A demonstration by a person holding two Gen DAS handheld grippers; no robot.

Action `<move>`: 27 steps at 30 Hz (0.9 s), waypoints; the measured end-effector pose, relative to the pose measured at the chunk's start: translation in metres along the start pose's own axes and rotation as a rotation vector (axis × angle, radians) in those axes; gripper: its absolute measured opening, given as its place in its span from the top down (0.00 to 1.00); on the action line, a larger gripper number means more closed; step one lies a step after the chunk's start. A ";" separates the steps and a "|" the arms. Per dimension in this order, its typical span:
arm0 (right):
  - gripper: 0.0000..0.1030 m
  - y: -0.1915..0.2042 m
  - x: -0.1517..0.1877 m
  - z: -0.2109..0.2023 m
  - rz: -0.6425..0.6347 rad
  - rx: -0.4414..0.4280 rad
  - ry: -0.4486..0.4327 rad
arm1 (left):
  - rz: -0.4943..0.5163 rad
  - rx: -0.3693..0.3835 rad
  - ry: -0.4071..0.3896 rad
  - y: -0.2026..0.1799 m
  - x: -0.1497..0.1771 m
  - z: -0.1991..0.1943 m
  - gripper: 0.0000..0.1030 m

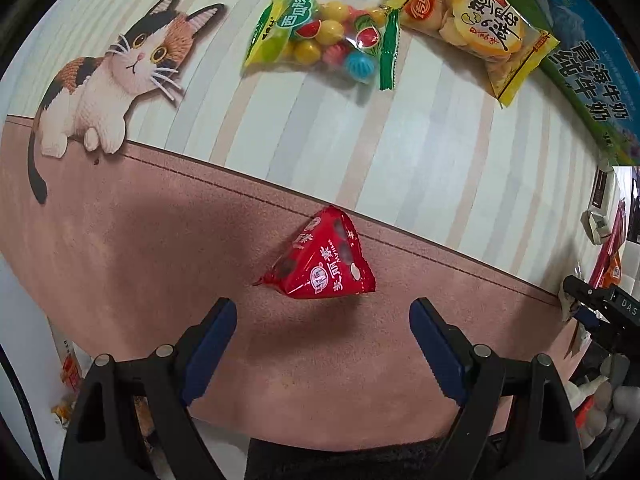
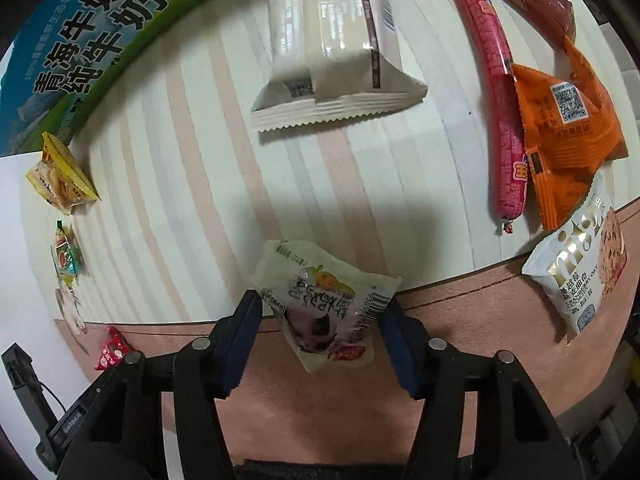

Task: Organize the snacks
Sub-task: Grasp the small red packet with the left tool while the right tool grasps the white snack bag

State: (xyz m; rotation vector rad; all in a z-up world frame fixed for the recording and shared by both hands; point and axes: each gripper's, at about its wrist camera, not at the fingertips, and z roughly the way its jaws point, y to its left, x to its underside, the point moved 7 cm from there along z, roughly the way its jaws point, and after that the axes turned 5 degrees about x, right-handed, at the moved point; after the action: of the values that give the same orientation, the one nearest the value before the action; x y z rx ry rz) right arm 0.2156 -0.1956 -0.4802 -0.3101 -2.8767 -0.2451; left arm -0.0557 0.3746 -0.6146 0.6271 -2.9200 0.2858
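the right tool [image 2: 320, 320] stands partly closed with a pale crumpled snack packet [image 2: 324, 304] between its blue pads; both pads meet the packet's edges, so it looks gripped, though how firmly is hard to tell. the left tool [image 1: 323, 320] is spread wide and holds nothing; a small red triangular packet [image 1: 324, 260] lies just ahead of its tips, apart from them, on the pink band of the surface [image 1: 120, 240]. further ahead of the left tool lie a bag of coloured candy balls [image 1: 320, 38] and a yellow cracker bag [image 1: 476, 28]. ahead of the right tool sit a beige pouch [image 2: 332, 40], pink sausages [image 2: 496, 92], an orange packet [image 2: 568, 136] and a white cookie pack [image 2: 580, 272]. a blue-green milk carton [image 2: 80, 40] is cut off by the frame.
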 end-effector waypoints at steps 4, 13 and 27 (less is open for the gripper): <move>0.48 0.007 0.004 0.001 -0.019 0.015 -0.021 | -0.003 0.012 0.001 0.014 -0.001 0.000 0.14; 0.48 0.012 0.011 0.005 -0.022 0.002 -0.017 | -0.037 0.052 0.026 0.022 -0.013 0.001 0.14; 0.48 0.015 0.012 0.008 -0.027 0.006 -0.016 | -0.033 0.020 0.028 0.028 -0.029 0.016 0.50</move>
State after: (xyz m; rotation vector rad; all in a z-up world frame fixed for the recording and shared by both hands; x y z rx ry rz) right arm 0.2064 -0.1771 -0.4824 -0.2738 -2.8985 -0.2397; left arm -0.0428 0.4081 -0.6396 0.6683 -2.8809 0.3183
